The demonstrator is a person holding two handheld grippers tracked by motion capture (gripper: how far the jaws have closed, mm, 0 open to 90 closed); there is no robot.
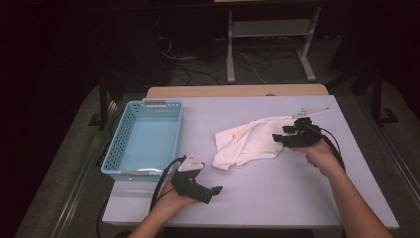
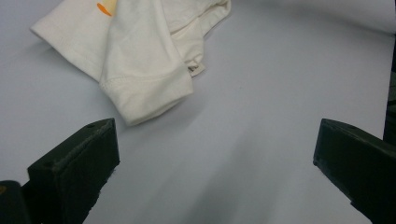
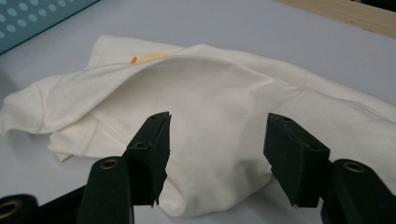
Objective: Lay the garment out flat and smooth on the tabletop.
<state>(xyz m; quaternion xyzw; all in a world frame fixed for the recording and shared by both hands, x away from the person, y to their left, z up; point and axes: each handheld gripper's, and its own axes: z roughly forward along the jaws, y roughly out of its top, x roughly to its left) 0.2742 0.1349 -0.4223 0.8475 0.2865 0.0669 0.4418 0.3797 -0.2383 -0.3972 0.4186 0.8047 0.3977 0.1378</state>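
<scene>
A crumpled white T-shirt (image 1: 247, 141) lay at the centre of the pale table (image 1: 277, 193) in the high view, an orange mark showing on its upper left fold. At centre right of the frame, the right gripper (image 1: 278, 139) met the shirt's right edge. In the right gripper view, its jaws stood partly spread, one on each side of a raised fold of the cloth (image 3: 219, 140), not pinching it. The left gripper (image 1: 216, 191) sat at lower centre, near the shirt's lower left corner but apart from it. In the left gripper view, its jaws were spread wide over bare table, with the shirt (image 2: 140, 60) at upper left. A light blue basket (image 1: 115, 144) stood at left.
</scene>
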